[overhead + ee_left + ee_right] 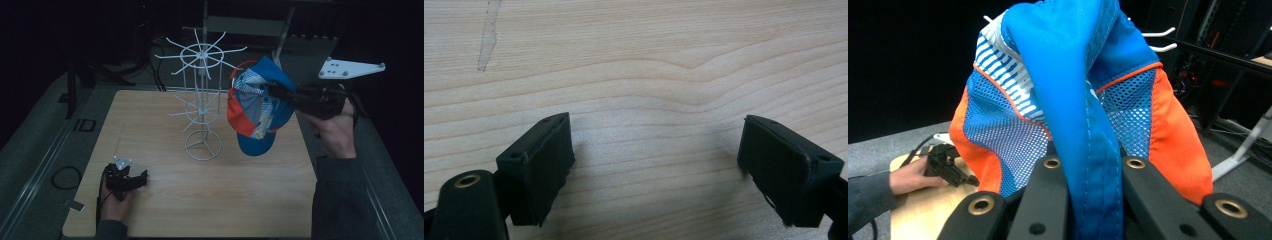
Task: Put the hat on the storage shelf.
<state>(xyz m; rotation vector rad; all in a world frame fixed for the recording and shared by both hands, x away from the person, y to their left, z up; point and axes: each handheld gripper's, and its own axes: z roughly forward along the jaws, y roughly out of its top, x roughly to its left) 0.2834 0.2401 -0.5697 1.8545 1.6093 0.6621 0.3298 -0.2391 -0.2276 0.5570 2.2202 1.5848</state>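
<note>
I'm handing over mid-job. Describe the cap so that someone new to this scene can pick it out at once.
Start at the wooden table and find the white wire rack standing near its middle. Just right of the rack, held up in the air, hangs the cap, pinched in the right gripper. It is the one colourful thing here: blue fabric with orange panels and white mesh.

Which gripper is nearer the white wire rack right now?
Right. The right gripper, clamped on the blue and orange cap, is raised beside the white wire rack's upper arms. The left gripper rests open on the table, nearer the person than the rack's base.
</note>
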